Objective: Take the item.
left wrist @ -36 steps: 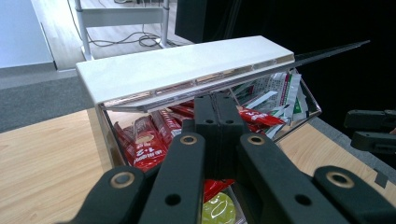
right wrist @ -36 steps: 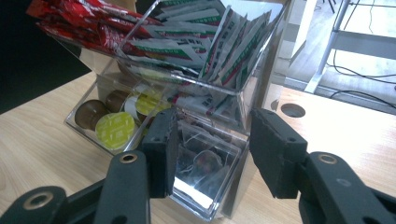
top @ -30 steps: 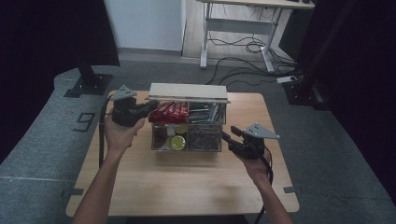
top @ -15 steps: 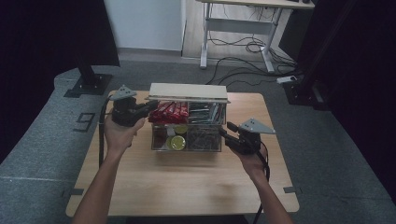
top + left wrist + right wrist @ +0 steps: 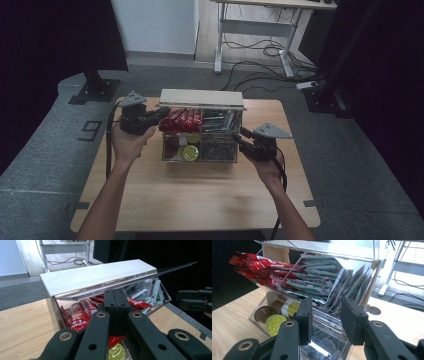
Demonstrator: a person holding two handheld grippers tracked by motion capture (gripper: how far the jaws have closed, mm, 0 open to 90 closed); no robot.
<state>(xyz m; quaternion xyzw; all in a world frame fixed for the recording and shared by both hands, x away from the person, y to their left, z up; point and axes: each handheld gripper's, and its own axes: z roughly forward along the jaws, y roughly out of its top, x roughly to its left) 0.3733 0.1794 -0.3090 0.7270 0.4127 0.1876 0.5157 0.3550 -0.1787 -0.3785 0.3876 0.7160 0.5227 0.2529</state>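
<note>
My left gripper (image 5: 159,116), matte black plastic w/ brass-ringed pivot screws, has its jaws pressed flat together; in the left gripper view the closed tips sit just under the front edge of the flat white rectangular lid (image 5: 100,277) of the clear acrylic organiser box (image 5: 235,150). Can't tell if the tips touch the lid or the thin clear flap below it. Nothing sits between the pads.

My right gripper (image 5: 324,322) is the same black build, blocky ribbed pads, jaws partly apart and they've just been closing. Between them in the right gripper view is the box's glossy transparent front corner; I can't tell if the pads press on it. From the high view it sits at the box's right end, at the lower tier.

The box stands mid-table toward the far edge, on the pale wood-grain tabletop (image 5: 200,200). Upper tier: shiny red crinkled foil stick sachets (image 5: 259,267) on the box's left side, leaning at a slant, ends poking past the wall; beside them white paper sachets w/ green print (image 5: 317,277), then more pale packets (image 5: 352,282) fanned upright by the right wall. Lower tier: round coffee capsules, brown bodies, yellow-green foil tops (image 5: 274,323), at the left end; the compartment nearest my right jaws holds dark small items, too blurred to name.

Beyond the table: grey carpet (image 5: 60,125), a white desk frame (image 5: 260,30) w/ loose black cables under it.
</note>
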